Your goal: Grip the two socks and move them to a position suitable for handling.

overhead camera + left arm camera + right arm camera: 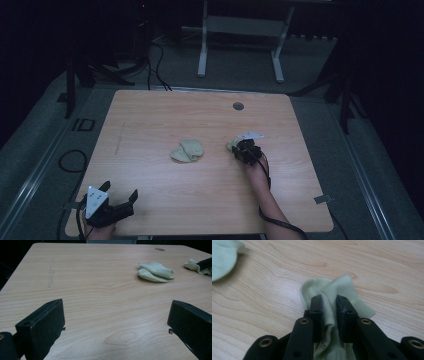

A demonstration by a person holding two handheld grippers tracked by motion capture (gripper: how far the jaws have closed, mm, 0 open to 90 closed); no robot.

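Spreading across the middle of the high view is a pale wooden worktop (165, 115), with a small dark round cap (238, 106) set into it near the far edge. Beyond it stands a white frame (202, 50) on grey floor.

At the near left corner the left tool (121, 200) rests with its jaws spread wide apart and nothing between them; the left gripper view shows bare wood between the two black jaws.

On the right side, the right tool (239, 148) is clamped on a pale green sock (329, 290). In the right gripper view the fabric is bunched up between the two jaws, pinched tight, and the rest of the sock lies on the wood just ahead of and beneath the tips.

A second pale green sock (188, 150) lies folded near the worktop's centre, to the left of the right tool and apart from it, and well away from the left tool.
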